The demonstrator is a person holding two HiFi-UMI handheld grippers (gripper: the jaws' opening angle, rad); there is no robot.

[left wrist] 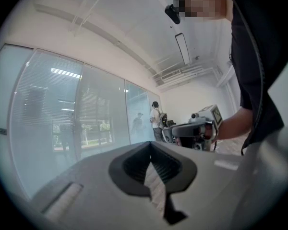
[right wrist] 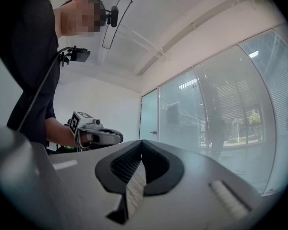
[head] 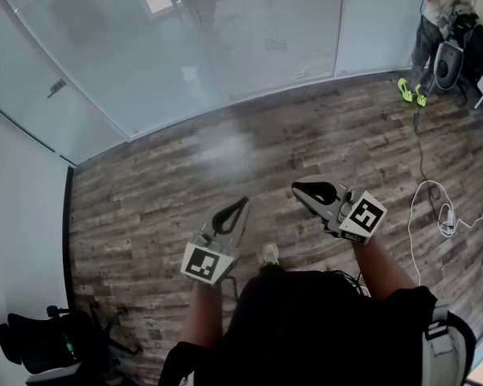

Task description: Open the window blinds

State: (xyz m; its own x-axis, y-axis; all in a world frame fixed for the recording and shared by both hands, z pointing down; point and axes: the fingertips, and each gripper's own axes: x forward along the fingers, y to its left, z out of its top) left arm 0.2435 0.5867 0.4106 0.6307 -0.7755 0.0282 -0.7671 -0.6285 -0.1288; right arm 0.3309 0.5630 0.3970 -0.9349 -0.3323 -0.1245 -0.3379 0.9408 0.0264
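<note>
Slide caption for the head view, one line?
Left gripper and right gripper, both shut and empty, held above the wood floor, facing the frosted glass wall.

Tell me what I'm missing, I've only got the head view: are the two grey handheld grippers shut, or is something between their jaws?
Observer: In its own view, the grey plastic left gripper has its dark ribbed jaws together, with nothing between them.
Operator: And the right one?
Observer: The grey plastic right gripper looks the same in its view: jaws shut and empty.
Operator: How far up do the blinds go?
Observer: In the right gripper view, the white slatted window blinds behind the frosted glass wall cover the panels nearly to the top. I can't make out a cord or wand.
</note>
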